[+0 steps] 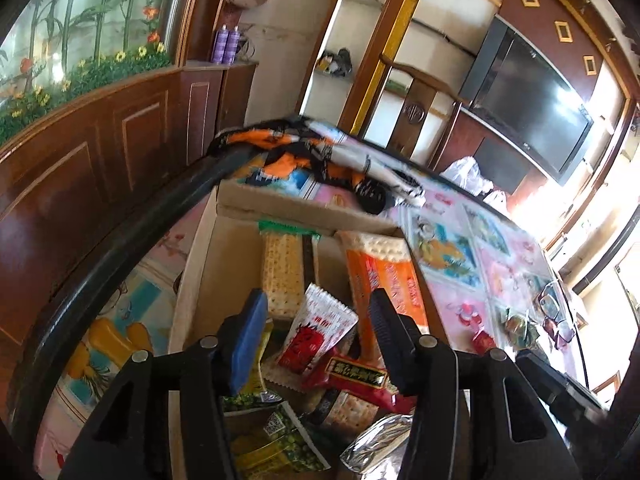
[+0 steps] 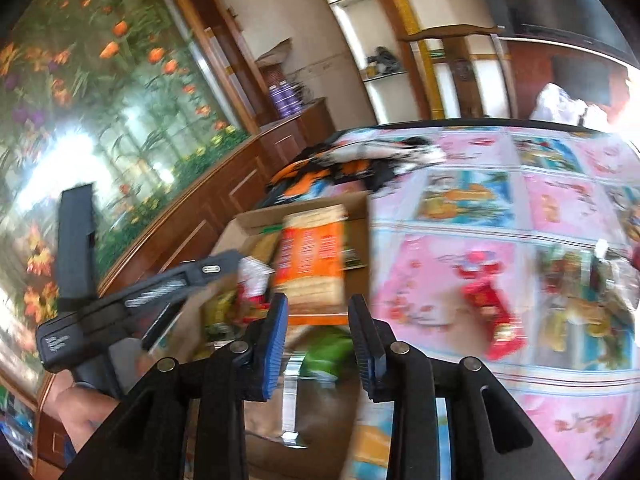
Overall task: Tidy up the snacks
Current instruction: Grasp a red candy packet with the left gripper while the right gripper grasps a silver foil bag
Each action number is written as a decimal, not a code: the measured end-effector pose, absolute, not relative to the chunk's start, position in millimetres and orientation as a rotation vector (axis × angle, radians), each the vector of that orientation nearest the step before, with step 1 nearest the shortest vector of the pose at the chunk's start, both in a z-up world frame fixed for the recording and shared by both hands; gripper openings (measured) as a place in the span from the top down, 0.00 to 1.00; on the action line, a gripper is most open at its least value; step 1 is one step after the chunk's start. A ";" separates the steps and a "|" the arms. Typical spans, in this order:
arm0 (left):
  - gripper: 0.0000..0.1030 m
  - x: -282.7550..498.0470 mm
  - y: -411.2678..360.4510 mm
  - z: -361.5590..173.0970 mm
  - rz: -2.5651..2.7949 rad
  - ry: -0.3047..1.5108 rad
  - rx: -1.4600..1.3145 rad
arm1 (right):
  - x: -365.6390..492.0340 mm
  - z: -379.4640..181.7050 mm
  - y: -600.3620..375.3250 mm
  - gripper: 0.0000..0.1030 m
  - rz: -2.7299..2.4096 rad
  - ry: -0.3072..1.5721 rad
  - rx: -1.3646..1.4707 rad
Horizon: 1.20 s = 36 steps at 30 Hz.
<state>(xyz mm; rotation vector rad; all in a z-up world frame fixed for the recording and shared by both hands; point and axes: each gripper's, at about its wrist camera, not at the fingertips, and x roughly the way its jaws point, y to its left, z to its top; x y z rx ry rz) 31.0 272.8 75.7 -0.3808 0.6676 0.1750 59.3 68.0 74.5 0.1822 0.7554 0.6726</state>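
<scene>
A cardboard box (image 1: 280,204) on the cartoon tablecloth holds several snacks: a green-topped cracker pack (image 1: 282,272), an orange cracker pack (image 1: 380,268), a red-and-white sachet (image 1: 316,328), a dark red bar (image 1: 352,376), green pea packs (image 1: 272,440) and a silver foil bag (image 1: 376,444). My left gripper (image 1: 316,300) hangs open over the box, gripping nothing. My right gripper (image 2: 318,304) is open and empty near the box (image 2: 360,208), with the orange pack (image 2: 312,256) ahead; this view is blurred. A red packet (image 2: 492,308) lies loose on the cloth to the right.
An orange-black cloth (image 1: 304,148) lies behind the box. Small sweets (image 1: 520,328) and sunglasses (image 1: 556,316) sit at the right. The table's black edge (image 1: 120,248) runs along the left, beside a wooden cabinet. A hand (image 2: 80,408) holds the left gripper's body (image 2: 140,292).
</scene>
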 end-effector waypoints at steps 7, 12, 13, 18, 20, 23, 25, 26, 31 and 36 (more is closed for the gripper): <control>0.49 31.6 250.7 84.4 0.128 0.655 -0.351 | 82.7 69.5 -27.1 0.64 0.535 0.764 0.308; 0.44 26.6 215.5 101.0 0.020 0.676 -0.355 | 95.7 65.4 -79.3 0.62 0.451 0.778 0.378; 0.43 28.3 203.7 103.4 0.000 0.695 -0.353 | 97.4 66.1 -88.1 0.62 0.435 0.776 0.389; 0.42 52.2 141.7 94.5 -0.113 0.824 -0.369 | 101.1 69.7 -127.8 0.61 0.381 0.757 0.464; 0.42 70.3 117.9 81.2 -0.140 0.905 -0.386 | 99.8 72.9 -141.6 0.58 0.372 0.743 0.492; 0.42 91.7 98.9 65.8 -0.096 0.961 -0.374 | 97.3 78.1 -154.7 0.56 0.348 0.719 0.488; 0.44 108.4 90.6 53.3 -0.058 0.997 -0.373 | 94.2 81.9 -160.9 0.56 0.329 0.703 0.473; 0.46 114.6 87.3 47.6 -0.044 1.012 -0.373 | 93.1 83.1 -163.6 0.56 0.328 0.699 0.474; 0.52 139.7 72.1 30.1 0.029 1.044 -0.341 | 91.7 85.3 -174.7 0.55 0.336 0.693 0.494; 0.78 148.7 56.1 18.6 0.081 1.049 -0.249 | 94.3 84.4 -180.3 0.55 0.341 0.697 0.503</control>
